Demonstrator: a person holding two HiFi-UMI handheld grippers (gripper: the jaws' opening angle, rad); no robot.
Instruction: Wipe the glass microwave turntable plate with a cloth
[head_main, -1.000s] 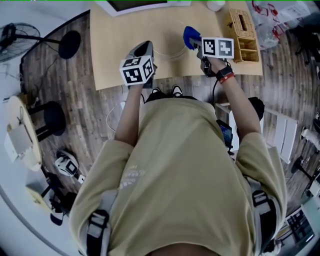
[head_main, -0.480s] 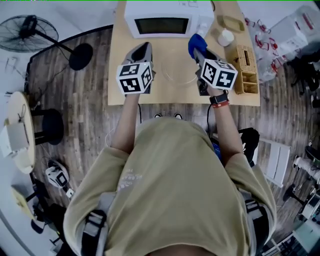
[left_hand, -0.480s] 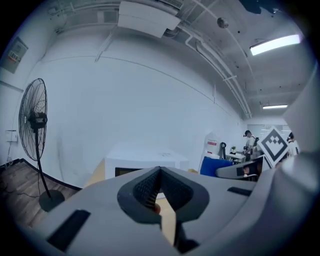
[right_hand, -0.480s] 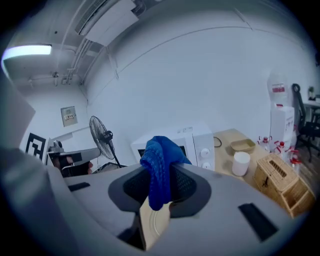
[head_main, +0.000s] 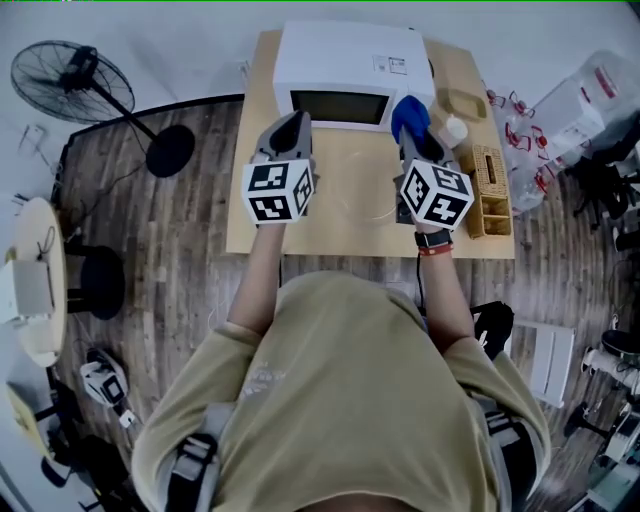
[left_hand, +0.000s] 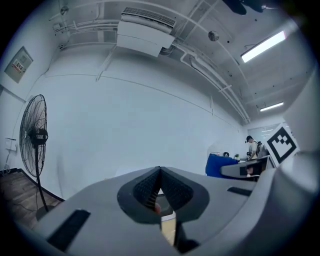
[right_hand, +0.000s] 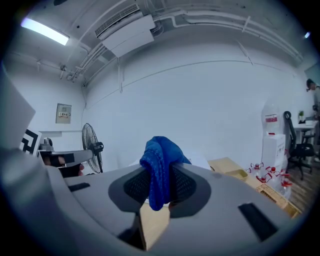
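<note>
The right tongs (right_hand: 159, 176) grip a blue cloth (right_hand: 160, 155) (bunched upward); the left tongs (left_hand: 160, 176) are closed on nothing. The glass plate (head_main: 358, 192), faint, seems to lie on the desk (head_main: 300, 236) between them.

Light falls evenly and brightly from overhead: a strip light (left_hand: 263, 46) burns out white at the upper right of my left gripper view, a second strip light (right_hand: 45, 31) at the upper left of my right one, and the pale wall (left_hand: 125, 120) takes a cool bluish cast with hardly any shadow. Both gripper views bend hard and fall to black at the corners (ceiling pipes curve like hoops), my own jaws near the lens are soft, yet the blue cloth (right_hand: 159, 165) shows its weave. The head view is sharp, bows the floor (head_main: 150, 260) round its rim, and carries only faint shadows on the table (head_main: 340, 240).
</note>
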